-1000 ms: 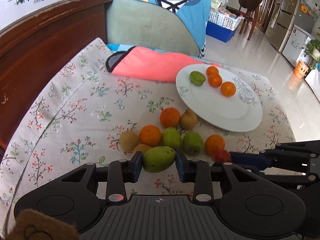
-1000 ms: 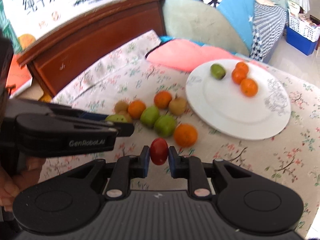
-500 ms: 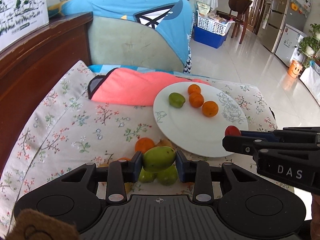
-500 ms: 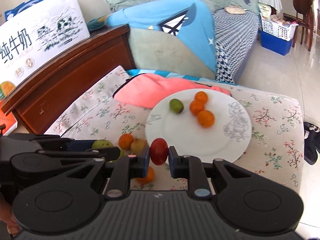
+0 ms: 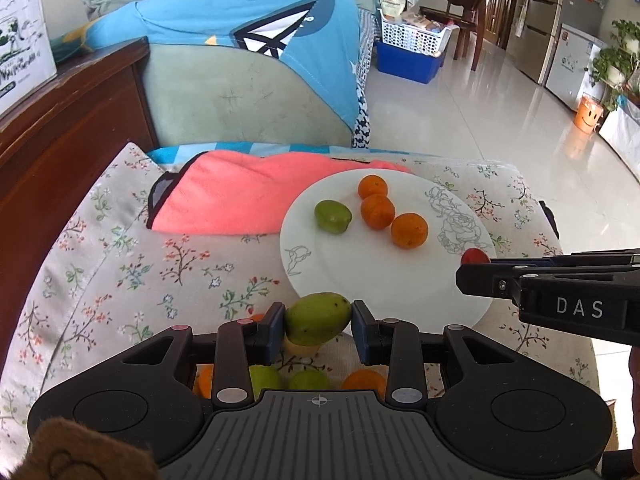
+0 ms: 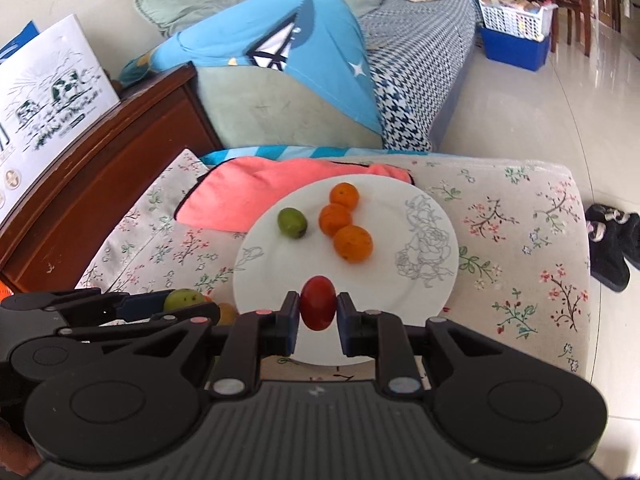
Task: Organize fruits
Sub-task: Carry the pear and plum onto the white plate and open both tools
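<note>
My left gripper point(image 5: 318, 320) is shut on a green mango point(image 5: 318, 317) and holds it above the near rim of the white plate point(image 5: 400, 280). My right gripper point(image 6: 318, 308) is shut on a small red fruit point(image 6: 318, 302), held over the plate's near part point(image 6: 384, 280); it also shows in the left wrist view point(image 5: 474, 257). On the plate lie a green fruit point(image 5: 332, 216) and three oranges point(image 5: 409, 231). Several loose oranges and green fruits point(image 5: 308, 380) lie on the floral cloth under my left gripper, partly hidden.
A pink cloth point(image 5: 248, 196) lies behind the plate on the floral cushion point(image 5: 120, 248). A dark wooden bench edge point(image 5: 60, 128) runs along the left. A blue cushion point(image 5: 248, 20) stands behind. Black slippers point(image 6: 612, 240) lie on the tiled floor at right.
Both grippers have moved forward and up from the fruit pile toward the plate, each carrying its fruit. The red fruit is now over the plate's near part.
</note>
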Demonstrator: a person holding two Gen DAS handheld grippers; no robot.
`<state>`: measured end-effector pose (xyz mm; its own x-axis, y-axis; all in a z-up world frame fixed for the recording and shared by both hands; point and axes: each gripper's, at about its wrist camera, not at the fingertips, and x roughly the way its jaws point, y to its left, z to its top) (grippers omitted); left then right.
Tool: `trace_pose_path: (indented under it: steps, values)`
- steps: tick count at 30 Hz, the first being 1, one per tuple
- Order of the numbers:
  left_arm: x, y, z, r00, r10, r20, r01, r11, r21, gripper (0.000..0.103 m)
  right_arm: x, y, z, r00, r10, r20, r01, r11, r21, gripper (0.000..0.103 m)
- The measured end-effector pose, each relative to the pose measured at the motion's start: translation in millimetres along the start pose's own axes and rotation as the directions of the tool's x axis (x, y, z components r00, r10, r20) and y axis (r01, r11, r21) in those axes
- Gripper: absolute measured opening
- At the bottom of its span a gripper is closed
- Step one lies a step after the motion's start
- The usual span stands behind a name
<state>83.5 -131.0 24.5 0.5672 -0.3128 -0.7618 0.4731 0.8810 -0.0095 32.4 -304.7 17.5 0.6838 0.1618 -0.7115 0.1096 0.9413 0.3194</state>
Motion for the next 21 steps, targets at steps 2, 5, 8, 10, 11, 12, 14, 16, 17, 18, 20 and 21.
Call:
trace_pose_path:
  steps: [2, 5, 8, 10, 11, 12, 14, 16, 17, 18, 20, 21]
  values:
    - [5.7, -0.6, 2.4, 1.0, 0.003, -0.009, -0.003, 1.0, 0.002, 0.033, 4.0, -3.7, 0.8, 1.0, -0.006, -0.007, 0.006, 1.0, 0.012, 0.02]
    - [12.0, -2.9, 5.4, 1.0, 0.005, -0.016, -0.005, 1.0, 0.01, 0.033, 8.0, -5.5, 1.2, 1.0, -0.011, -0.011, 0.011, 1.0, 0.015, 0.02]
    - [17.5, -4.4, 7.4, 1.0, 0.011, -0.02, -0.01, 1.0, 0.014, 0.033, 11.9, -7.6, 3.0, 1.0, -0.009, -0.01, 0.01, 1.0, 0.022, 0.02]
    - [20.6, -5.6, 8.6, 1.0, 0.012, -0.023, -0.012, 1.0, 0.015, 0.033, 14.2, -9.2, 4.3, 1.0, -0.012, -0.007, 0.012, 1.0, 0.026, 0.02]
    - [21.9, -6.5, 9.1, 1.0, 0.013, -0.025, -0.013, 1.0, 0.017, 0.033, 15.4, -10.0, 4.7, 1.0, -0.014, -0.007, 0.014, 0.999, 0.03, 0.02]
    - [23.9, -7.3, 10.1, 1.0, 0.014, -0.025, -0.013, 1.0, 0.02, 0.033, 16.4, -11.4, 5.2, 1.0, -0.014, -0.006, 0.015, 0.999, 0.037, 0.02]
    - [25.9, -9.7, 11.3, 1.0, 0.014, -0.025, -0.013, 1.0, 0.026, 0.033, 17.6, -13.5, 6.0, 1.0, -0.014, -0.003, 0.014, 0.999, 0.05, 0.02]
    - [26.5, -12.3, 12.6, 1.0, 0.011, -0.026, -0.01, 0.999, 0.031, 0.033, 18.6, -15.7, 7.0, 1.0, -0.013, 0.0, 0.013, 0.998, 0.065, 0.02]
    - [25.7, -13.6, 12.8, 1.0, 0.013, -0.023, -0.012, 0.999, 0.032, 0.034, 18.7, -17.0, 7.3, 1.0, -0.013, 0.002, 0.013, 0.997, 0.073, 0.022]
    - [25.0, -15.0, 13.3, 1.0, 0.015, -0.02, -0.014, 0.999, 0.036, 0.035, 18.5, -17.8, 7.8, 1.0, -0.014, 0.005, 0.014, 0.997, 0.079, 0.023]
    - [23.7, -17.8, 13.9, 1.0, 0.02, -0.012, -0.02, 0.998, 0.052, 0.036, 17.1, -19.5, 8.8, 1.0, -0.011, 0.012, 0.01, 0.996, 0.094, 0.023]
    - [23.6, -18.9, 14.4, 1.0, 0.023, -0.008, -0.023, 0.998, 0.058, 0.038, 16.5, -20.0, 9.4, 1.0, -0.009, 0.016, 0.007, 0.995, 0.1, 0.023]
